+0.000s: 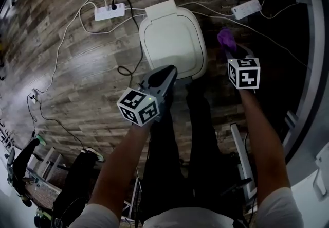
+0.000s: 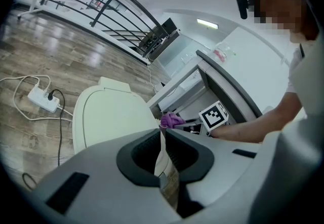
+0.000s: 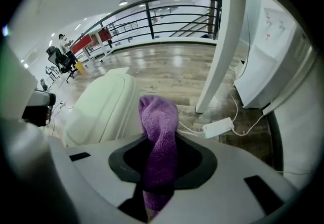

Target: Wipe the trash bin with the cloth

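Note:
The white trash bin (image 1: 172,36) stands on the wooden floor with its lid down; it also shows in the left gripper view (image 2: 109,117) and the right gripper view (image 3: 101,109). My left gripper (image 1: 168,72) hovers at the bin's near edge, its jaws (image 2: 163,129) together with nothing between them. My right gripper (image 1: 230,51) is to the right of the bin and apart from it. It is shut on a purple cloth (image 1: 225,39), which sticks up out of the jaws (image 3: 158,117).
A white power strip (image 1: 109,12) with cables lies left of the bin and another (image 1: 245,8) lies at the back right. A white post (image 3: 223,51) and white cabinet stand right of the bin. The person's dark legs (image 1: 198,119) are just below it.

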{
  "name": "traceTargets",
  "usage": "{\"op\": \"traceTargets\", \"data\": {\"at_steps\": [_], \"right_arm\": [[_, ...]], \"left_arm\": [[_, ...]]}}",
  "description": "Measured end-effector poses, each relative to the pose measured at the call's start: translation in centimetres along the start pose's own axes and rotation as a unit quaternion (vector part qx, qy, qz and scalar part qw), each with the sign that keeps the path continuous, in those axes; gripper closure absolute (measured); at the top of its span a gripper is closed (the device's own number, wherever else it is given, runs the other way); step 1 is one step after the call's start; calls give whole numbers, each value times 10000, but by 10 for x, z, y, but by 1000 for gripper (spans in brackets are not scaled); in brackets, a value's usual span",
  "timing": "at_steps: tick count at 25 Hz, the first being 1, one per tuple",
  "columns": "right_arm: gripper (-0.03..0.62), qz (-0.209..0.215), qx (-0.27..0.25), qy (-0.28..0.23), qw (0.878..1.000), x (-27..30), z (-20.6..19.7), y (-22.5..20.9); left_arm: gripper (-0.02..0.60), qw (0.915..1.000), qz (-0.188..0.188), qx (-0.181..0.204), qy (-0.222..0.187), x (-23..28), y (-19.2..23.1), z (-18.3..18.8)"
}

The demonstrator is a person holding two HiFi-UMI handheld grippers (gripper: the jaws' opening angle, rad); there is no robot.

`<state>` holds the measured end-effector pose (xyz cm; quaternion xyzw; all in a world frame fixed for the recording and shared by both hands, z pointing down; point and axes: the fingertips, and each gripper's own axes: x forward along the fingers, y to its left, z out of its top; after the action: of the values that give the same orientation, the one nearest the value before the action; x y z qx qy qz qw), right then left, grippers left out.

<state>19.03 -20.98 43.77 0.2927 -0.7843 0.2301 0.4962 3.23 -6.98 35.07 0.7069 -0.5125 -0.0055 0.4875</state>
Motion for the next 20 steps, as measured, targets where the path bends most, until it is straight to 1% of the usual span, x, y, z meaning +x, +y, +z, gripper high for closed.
{"op": "traceTargets", "data": {"at_steps": [3,5,8,12,16,20], "right_arm": [[487,83,-333,-172,9993,5,37,4],[487,181,-687,-269,9971,10,63,15],[487,342,-1220,-386,9912,21,101,36],[487,558,-1696,-500,9827,39,146,66],[487,702,-2273,-481,9701,52,174,90],[487,711,-2847,-330,9554,63,180,99]], "left_arm": [[552,10000,-1,0,-61,1,2,8],[552,9999,-18,4,-100,1,3,14],[552,9999,-40,19,-134,0,6,21],[552,9998,-58,24,-172,0,13,27],[552,9998,-59,-16,-199,-4,20,30],[552,9998,-93,-48,-185,-7,24,28]]}}
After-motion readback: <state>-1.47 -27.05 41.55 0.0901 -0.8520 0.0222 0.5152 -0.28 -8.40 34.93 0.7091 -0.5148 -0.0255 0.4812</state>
